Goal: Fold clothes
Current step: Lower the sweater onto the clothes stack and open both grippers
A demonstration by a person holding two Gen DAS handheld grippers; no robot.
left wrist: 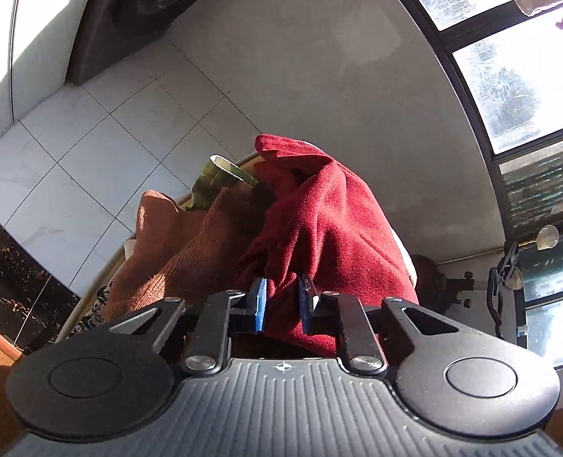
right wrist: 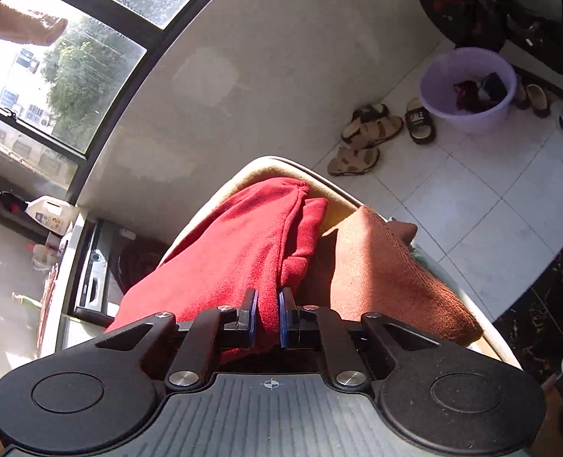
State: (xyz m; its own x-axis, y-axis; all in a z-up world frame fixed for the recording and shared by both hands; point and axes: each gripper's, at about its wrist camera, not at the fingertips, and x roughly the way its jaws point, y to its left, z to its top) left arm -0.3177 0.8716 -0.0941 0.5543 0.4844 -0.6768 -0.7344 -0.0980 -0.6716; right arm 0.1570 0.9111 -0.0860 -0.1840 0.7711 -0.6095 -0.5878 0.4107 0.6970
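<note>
A dark red garment (left wrist: 331, 221) lies bunched on a pale round table (right wrist: 255, 163), partly over an orange-brown knit garment (left wrist: 167, 251). My left gripper (left wrist: 282, 293) is shut on a fold of the red cloth, which fills the gap between its blue pads. In the right wrist view the same red garment (right wrist: 243, 243) stretches ahead, with the orange-brown knit (right wrist: 388, 270) to its right. My right gripper (right wrist: 268, 304) is shut on another part of the red cloth. A camouflage-patterned piece (left wrist: 220, 182) pokes out behind the knit.
A front-loading washing machine (left wrist: 144, 15) stands against the wall on the white tiled floor (left wrist: 75, 152). Sandals (right wrist: 369, 133) and a purple basin (right wrist: 468, 91) with items sit on the floor beyond the table. Large windows (left wrist: 529, 87) line one side; clothes hang near them.
</note>
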